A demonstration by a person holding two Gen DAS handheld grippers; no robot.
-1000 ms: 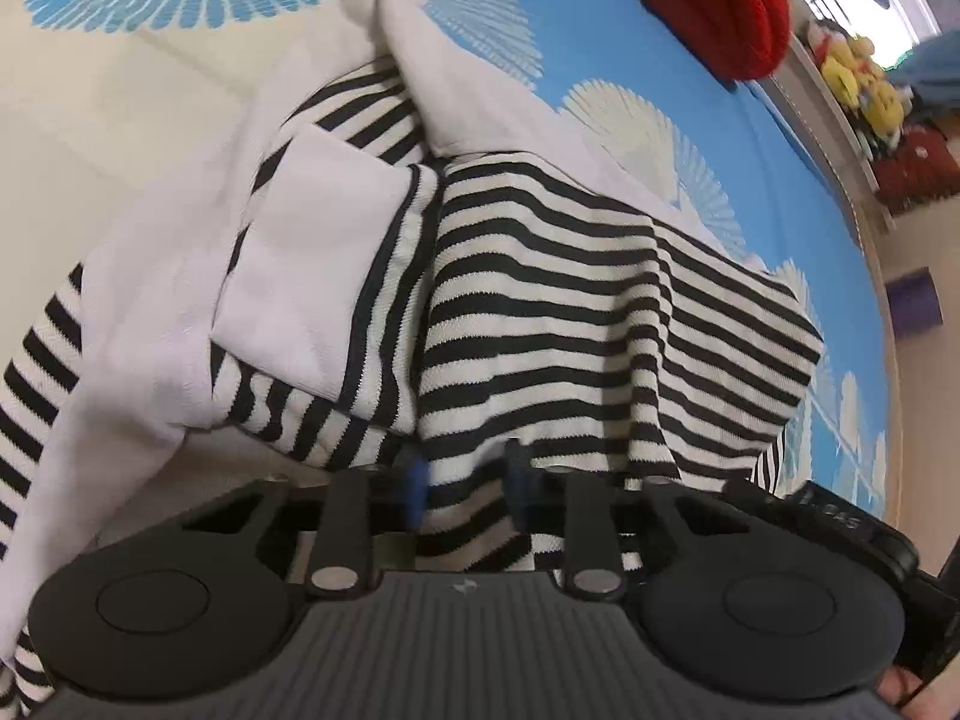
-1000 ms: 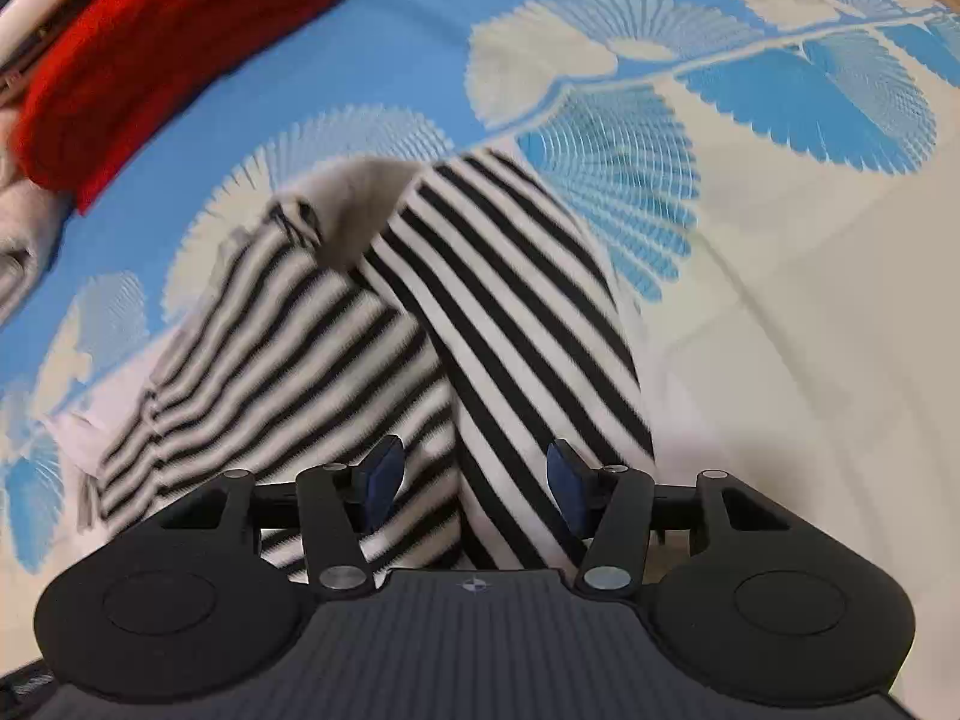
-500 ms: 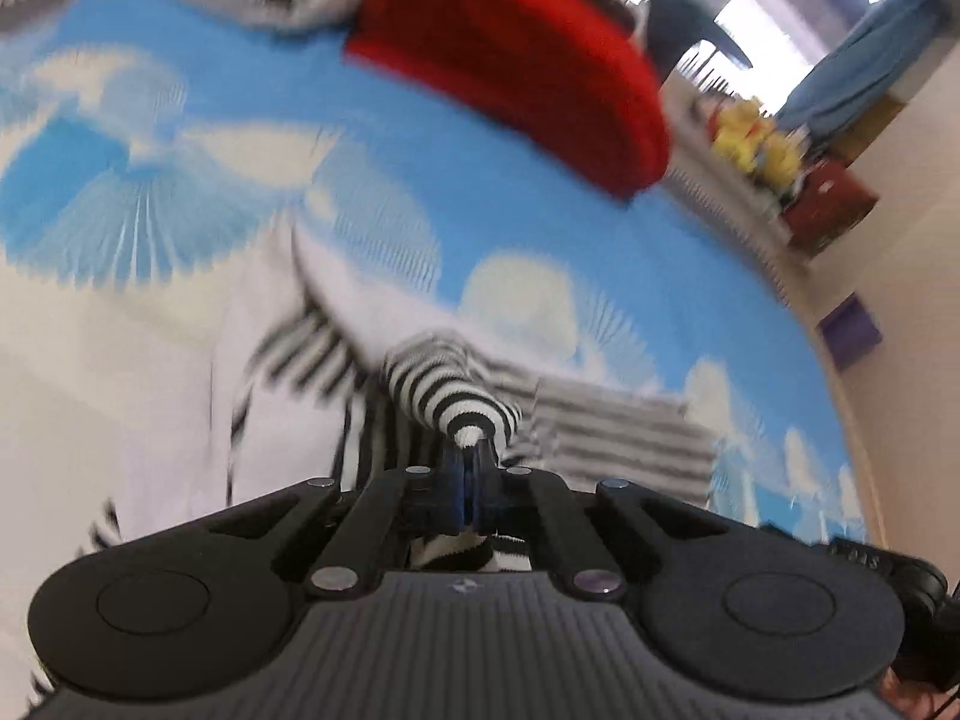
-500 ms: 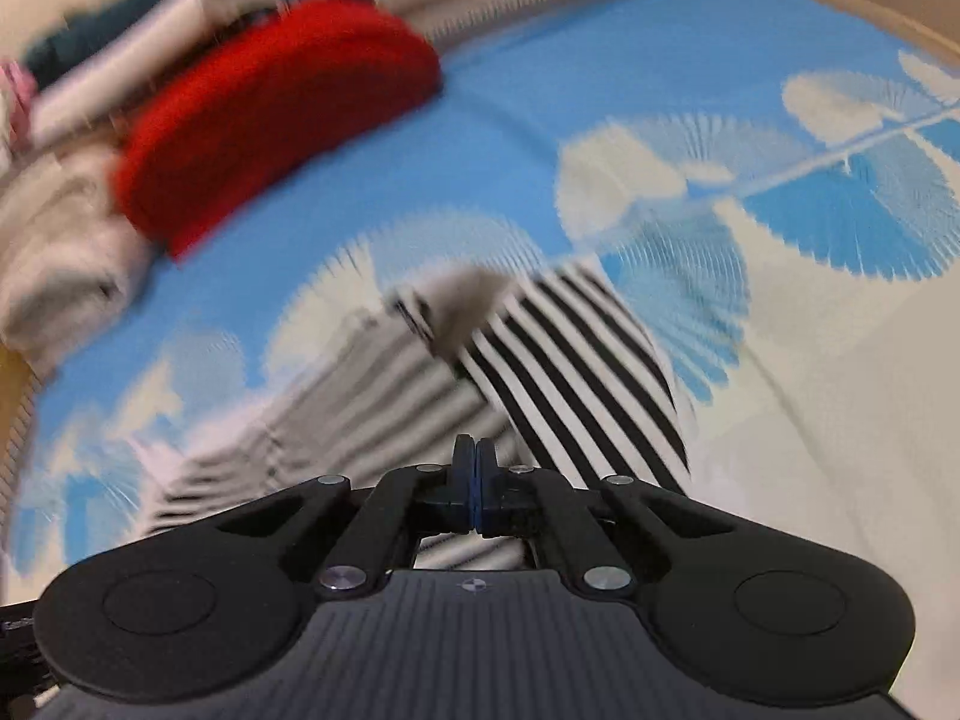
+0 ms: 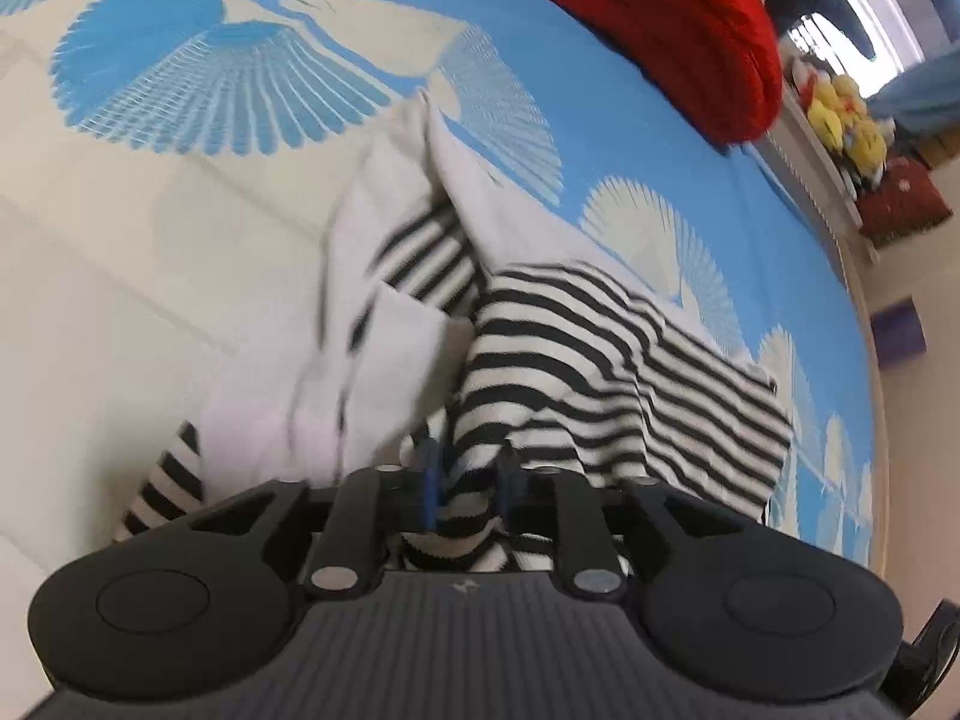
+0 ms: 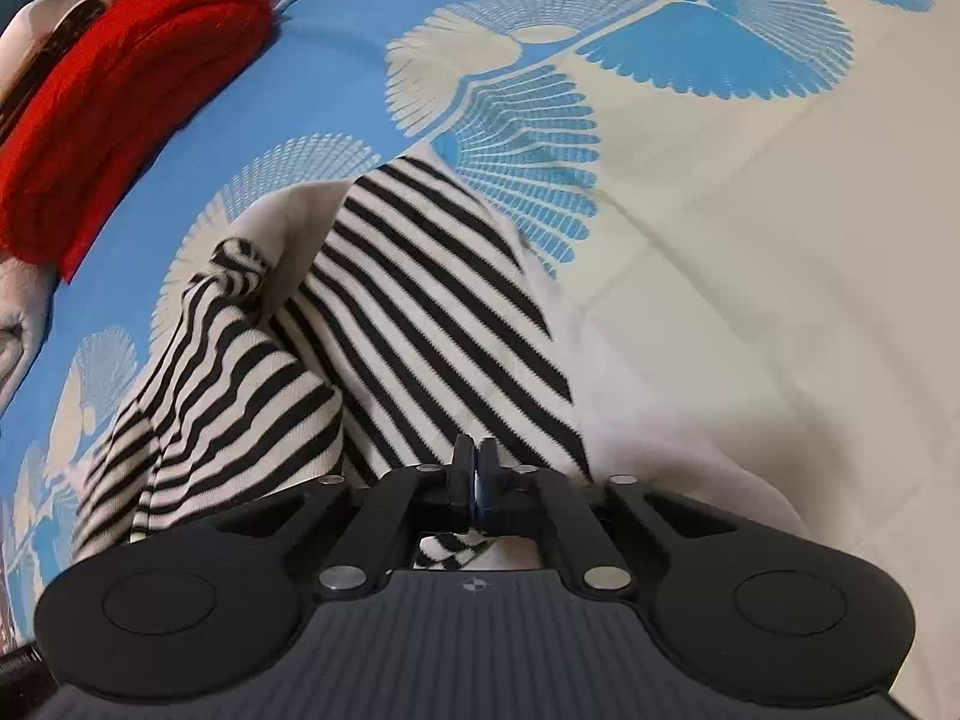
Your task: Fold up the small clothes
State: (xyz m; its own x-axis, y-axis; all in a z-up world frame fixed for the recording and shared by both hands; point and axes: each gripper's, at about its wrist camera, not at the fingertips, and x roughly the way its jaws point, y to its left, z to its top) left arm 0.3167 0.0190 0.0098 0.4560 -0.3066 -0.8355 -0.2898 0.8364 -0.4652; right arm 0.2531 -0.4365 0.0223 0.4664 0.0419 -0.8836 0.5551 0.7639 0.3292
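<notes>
One small black-and-white striped garment (image 5: 606,360) lies crumpled on a bed, on a bedspread (image 5: 150,252) printed with blue and cream fan shapes, and both tools have hold of it. In the left wrist view, a rolled fold of the striped knit passes between the blue-padded fingers (image 5: 428,477) of the left gripper (image 5: 465,480); the fingers stand a little apart with the bunched cloth filling the gap, so they are gripping the garment. Its plain white inner side (image 5: 384,300) is turned up on the left of this view, blurred, while the striped side drapes to the right toward the blue part of the bedspread. In the right wrist view, the right gripper (image 6: 472,483) has its fingers (image 6: 461,480) pressed together, with a striped edge of the garment (image 6: 420,324) showing just beneath them; they pinch the cloth there. From that pinch the stripes run away diagonally, and a second striped fold bunches to the left. Farther off, near the far edge of the bed, sits a red knitted bundle (image 6: 120,96), well apart from the garment. Beyond the bed's edge in the left wrist view, yellow soft toys (image 5: 846,120) sit on a ledge.
</notes>
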